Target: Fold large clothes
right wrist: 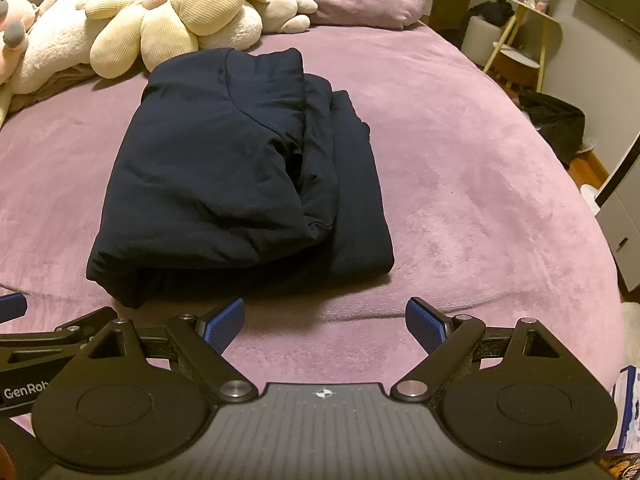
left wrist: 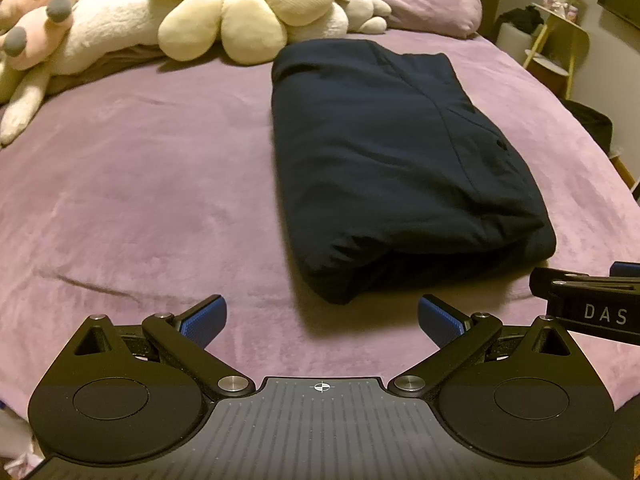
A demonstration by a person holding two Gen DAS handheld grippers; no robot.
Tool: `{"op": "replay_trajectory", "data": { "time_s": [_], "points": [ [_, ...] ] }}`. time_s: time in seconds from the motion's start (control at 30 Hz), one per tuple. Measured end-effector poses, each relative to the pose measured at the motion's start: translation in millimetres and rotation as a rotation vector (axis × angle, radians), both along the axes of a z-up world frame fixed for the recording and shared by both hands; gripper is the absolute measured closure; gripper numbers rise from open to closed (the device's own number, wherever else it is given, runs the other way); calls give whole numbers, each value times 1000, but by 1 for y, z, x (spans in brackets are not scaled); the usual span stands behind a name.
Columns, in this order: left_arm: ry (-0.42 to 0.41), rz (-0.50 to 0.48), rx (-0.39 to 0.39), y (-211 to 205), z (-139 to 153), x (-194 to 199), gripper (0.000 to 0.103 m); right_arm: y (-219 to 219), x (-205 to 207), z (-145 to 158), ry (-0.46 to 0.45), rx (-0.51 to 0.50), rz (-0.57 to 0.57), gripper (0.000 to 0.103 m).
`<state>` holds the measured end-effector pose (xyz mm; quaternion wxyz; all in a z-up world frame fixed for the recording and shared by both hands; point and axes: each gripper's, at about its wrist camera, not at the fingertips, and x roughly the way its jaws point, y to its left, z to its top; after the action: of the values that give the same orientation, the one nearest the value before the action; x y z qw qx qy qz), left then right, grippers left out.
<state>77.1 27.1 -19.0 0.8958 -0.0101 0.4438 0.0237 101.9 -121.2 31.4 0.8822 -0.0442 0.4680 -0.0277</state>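
Navy jacket, folded into a thick bundle, lies on the purple bed, long axis running away from both tongs. Left tongs and right tongs hover wide and empty near its near edge, neither clearly closer.

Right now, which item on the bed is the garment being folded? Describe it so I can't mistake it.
Start at the purple bed cover. Below the cream plush toys by the pillow lies a dark navy garment, folded into a thick rectangle. It is the only dark, flat thing there; everything near it is pale and stuffed.
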Motion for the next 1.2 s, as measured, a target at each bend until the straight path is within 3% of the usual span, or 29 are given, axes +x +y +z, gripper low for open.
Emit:
{"op": "replay_trajectory", "data": {
  "time_s": [1.2],
  "points": [
    [3, -11, -14, -2, 2, 1, 0, -3, 1, 3, -16, 3, -11, 14]
  ]
}}
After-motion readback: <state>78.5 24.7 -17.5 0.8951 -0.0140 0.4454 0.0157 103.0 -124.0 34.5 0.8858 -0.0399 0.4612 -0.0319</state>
